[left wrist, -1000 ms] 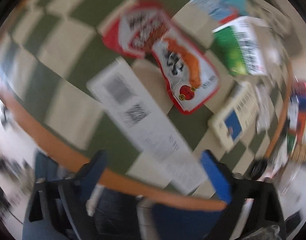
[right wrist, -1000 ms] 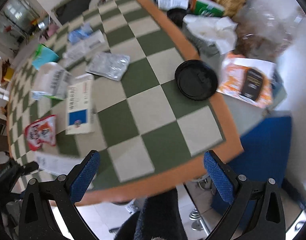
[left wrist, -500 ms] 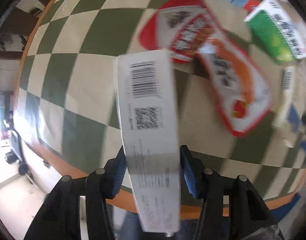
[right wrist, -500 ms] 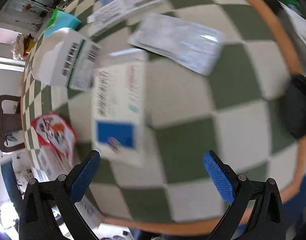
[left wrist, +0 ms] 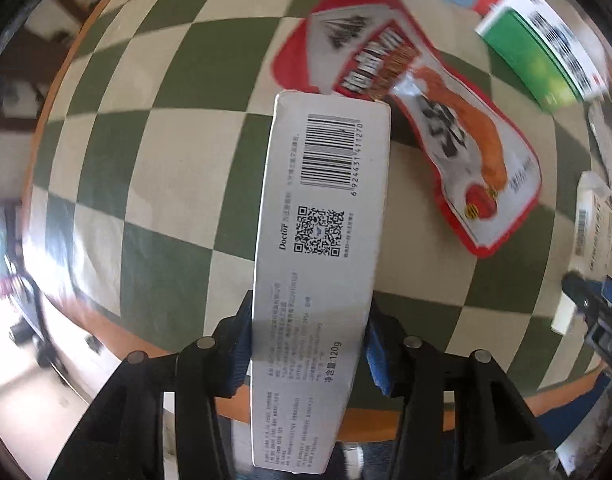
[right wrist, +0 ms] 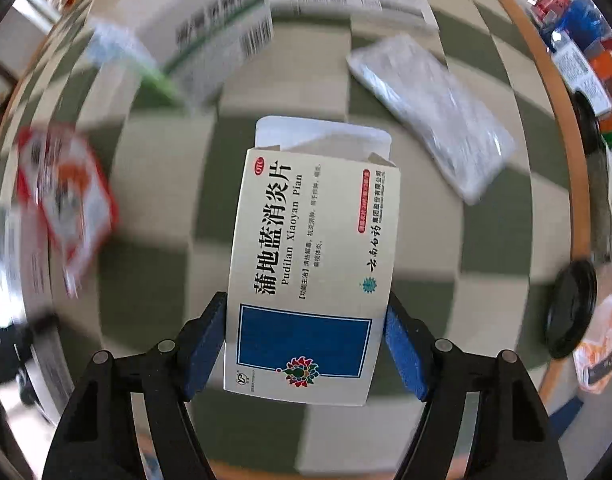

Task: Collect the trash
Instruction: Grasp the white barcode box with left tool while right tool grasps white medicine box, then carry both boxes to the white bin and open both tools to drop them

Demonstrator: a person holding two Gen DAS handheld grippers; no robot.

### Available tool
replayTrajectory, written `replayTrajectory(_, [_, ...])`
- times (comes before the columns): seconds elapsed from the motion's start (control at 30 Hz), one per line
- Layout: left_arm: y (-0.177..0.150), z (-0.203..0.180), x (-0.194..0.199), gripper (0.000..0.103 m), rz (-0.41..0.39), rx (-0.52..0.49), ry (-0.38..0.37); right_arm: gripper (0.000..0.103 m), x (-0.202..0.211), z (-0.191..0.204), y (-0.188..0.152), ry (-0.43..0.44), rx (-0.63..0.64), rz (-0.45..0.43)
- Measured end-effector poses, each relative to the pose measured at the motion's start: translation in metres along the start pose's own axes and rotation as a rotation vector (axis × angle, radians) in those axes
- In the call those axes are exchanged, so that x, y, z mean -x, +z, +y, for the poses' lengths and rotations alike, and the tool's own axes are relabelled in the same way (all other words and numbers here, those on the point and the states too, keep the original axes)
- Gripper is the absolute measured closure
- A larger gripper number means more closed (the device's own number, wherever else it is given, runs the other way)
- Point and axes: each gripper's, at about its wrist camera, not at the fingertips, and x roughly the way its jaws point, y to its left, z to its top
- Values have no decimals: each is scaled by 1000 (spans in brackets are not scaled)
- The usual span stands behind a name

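Note:
My left gripper (left wrist: 307, 344) is shut on a long white box with a barcode (left wrist: 321, 232), held lengthwise between the blue pads above the green-checked table (left wrist: 186, 80). My right gripper (right wrist: 306, 344) is shut on a white medicine box with a blue panel (right wrist: 313, 264), its far flap open, held over the table (right wrist: 162, 200). The right gripper also shows at the right edge of the left wrist view (left wrist: 597, 312).
A red snack packet (left wrist: 425, 120) and a green-and-white carton (left wrist: 545, 52) lie beyond the white box. In the right wrist view a silver foil pack (right wrist: 429, 112), a white carton (right wrist: 210, 28), the red packet (right wrist: 70, 200) and a black lid (right wrist: 569, 308) lie around.
Both grippers closed: the left took hold of the long white box, the right moved over the medicine box and gripped it. Both boxes are now held.

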Motion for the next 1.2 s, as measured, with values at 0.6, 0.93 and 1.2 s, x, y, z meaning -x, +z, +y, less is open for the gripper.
replayTrajectory(0.6, [-3,-6,6,59,-41,-65,-14,29,-21,-27,-8,3,-137,-22])
replayTrajectory(0.93, [-68,48,49,59,-185,-148,-111,29,1,-11,-70,114,-192,-117])
replayTrajectory(1.2, [-126,120,21,59,-196,-260,-252,29,73,102,-180,179,-279,-219])
